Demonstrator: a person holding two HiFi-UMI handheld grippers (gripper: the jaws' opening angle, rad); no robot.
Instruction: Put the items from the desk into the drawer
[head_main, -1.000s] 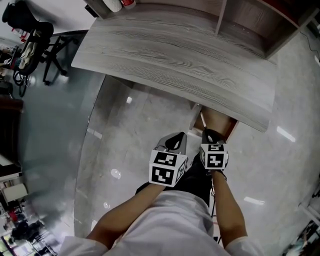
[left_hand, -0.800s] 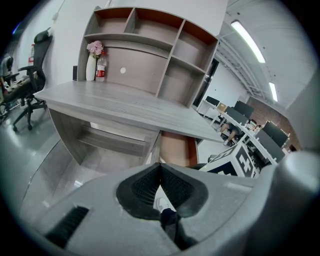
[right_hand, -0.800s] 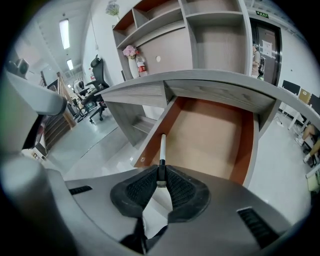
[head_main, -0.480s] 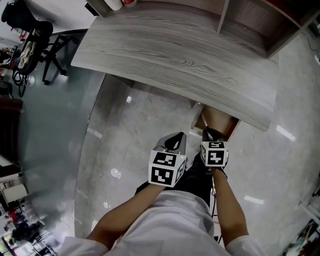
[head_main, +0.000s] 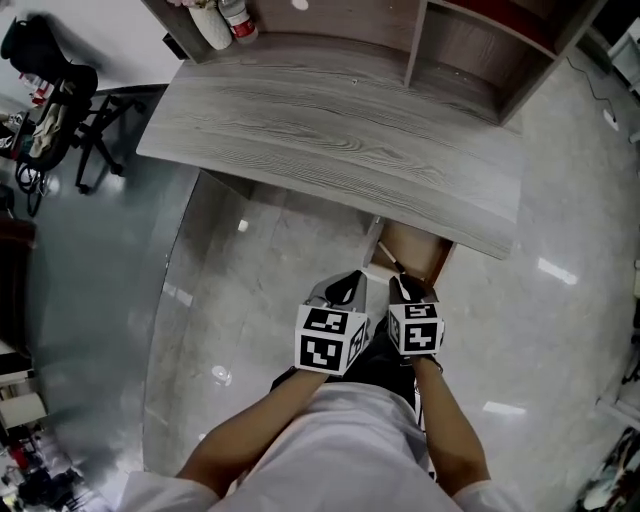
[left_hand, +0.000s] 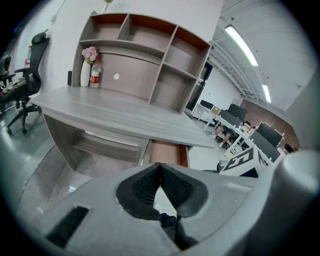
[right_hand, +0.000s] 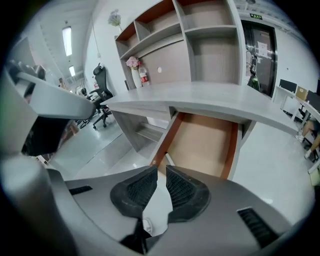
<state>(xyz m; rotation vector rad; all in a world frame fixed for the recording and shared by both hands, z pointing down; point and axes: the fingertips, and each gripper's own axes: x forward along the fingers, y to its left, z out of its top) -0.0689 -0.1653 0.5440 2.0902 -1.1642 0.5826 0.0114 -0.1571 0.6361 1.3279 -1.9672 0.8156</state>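
1. I hold both grippers low at 6 o'clock, short of the open drawer (right_hand: 202, 142). The left gripper (left_hand: 160, 167) is pinched closed and empty. The right gripper (right_hand: 161, 172) has a narrow gap with nothing in it.
2. The drawer, at 12 o'clock, looks bare inside.
3. The likely items, a white vase (left_hand: 85, 74) and a bottle (left_hand: 94, 75), stand at 11 o'clock at the desk's (head_main: 330, 130) far corner, against the shelf unit (left_hand: 150, 50).
4. The desk edge overhangs the drawer's back, and an office chair (head_main: 60, 100) sits at 10 o'clock.

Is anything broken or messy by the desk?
Nothing is broken or spilled. The only odd thing is the brown wooden drawer under the grey wooden desk: it hangs wide open and looks empty.
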